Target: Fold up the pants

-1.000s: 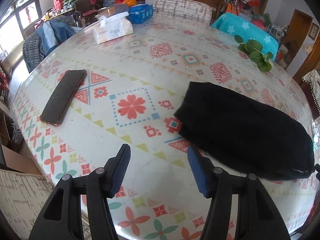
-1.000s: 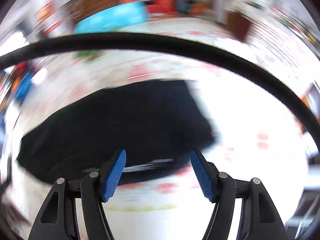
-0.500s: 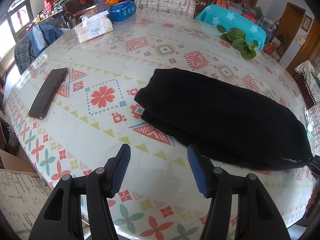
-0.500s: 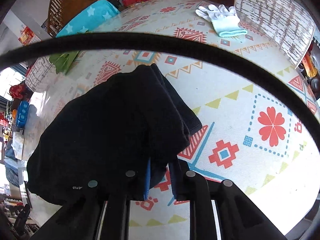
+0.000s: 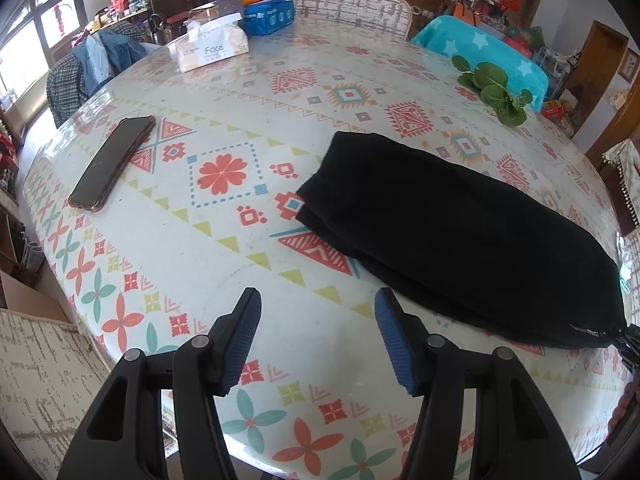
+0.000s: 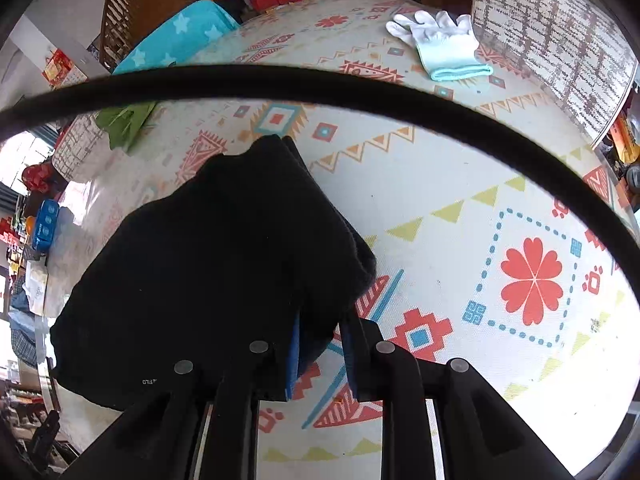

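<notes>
**Right tool bites the corner of the pants; left tool waits over bare cloth**

A second ago the right tool [image 6: 320, 354] stood wide above the black pants [image 5: 460, 224], in a blurred view. Now its jaws are narrow, with a fold of the near corner of the garment between the blue pads [image 6: 294, 354]; they have just eased a little apart after the first pinch, yet the fabric still sits pressed there. In the left wrist view the pants end at the far right edge, where a dark tip of that tool just shows. Judging by this, the grip for the next fold is made and the lift is not yet begun.

The left tool [image 5: 318, 336] hangs half open with nothing between its fingers, over the patterned cloth just short of the near edge of the pants. Across the last second its view has slid sideways, so the garment fills more of it than before.

The pants lie as a long dark band, already doubled lengthwise, flat on the table [image 5: 224, 248].

The table is round, covered with a glossy cloth of red flowers, triangles and diamonds. On it lie a phone [image 5: 112, 162], a tissue box [image 5: 214, 46], a blue pack [image 5: 268, 16], a sprig of green leaves [image 5: 496, 92] and a white glove [image 6: 440, 42]. Chairs stand around it, one draped in a teal starred cover [image 5: 480, 46]; behind are crowded shelves, wooden doors and a bright window.
</notes>
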`<state>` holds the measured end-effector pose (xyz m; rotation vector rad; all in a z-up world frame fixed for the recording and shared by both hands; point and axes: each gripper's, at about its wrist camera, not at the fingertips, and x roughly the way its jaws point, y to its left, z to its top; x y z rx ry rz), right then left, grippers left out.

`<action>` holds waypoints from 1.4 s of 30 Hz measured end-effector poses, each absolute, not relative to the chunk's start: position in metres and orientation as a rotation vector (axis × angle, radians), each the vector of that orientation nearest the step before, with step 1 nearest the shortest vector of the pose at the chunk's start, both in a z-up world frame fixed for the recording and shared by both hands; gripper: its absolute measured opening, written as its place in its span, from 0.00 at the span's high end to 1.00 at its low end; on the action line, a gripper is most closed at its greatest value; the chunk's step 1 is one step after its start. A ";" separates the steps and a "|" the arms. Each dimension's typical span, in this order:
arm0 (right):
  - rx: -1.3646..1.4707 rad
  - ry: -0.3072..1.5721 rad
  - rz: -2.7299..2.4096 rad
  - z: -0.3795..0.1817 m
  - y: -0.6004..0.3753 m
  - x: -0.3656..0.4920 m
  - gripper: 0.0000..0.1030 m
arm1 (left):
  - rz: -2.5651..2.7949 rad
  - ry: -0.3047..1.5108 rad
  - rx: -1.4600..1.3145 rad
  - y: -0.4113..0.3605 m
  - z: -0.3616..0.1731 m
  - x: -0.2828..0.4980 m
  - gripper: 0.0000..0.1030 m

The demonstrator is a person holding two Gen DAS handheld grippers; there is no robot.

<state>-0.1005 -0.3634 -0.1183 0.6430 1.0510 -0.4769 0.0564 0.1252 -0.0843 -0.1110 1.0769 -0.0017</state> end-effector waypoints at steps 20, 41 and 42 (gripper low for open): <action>0.157 1.143 0.152 -0.065 -0.156 0.049 0.39 | -0.057 1.134 -0.358 0.160 -0.119 0.097 0.43; -0.290 1.418 0.776 -0.140 0.065 0.234 0.31 | -0.192 1.075 -0.486 0.164 -0.139 0.145 0.35; -0.306 1.425 0.792 -0.144 0.070 0.234 0.31 | -0.198 1.066 -0.495 0.162 -0.139 0.146 0.35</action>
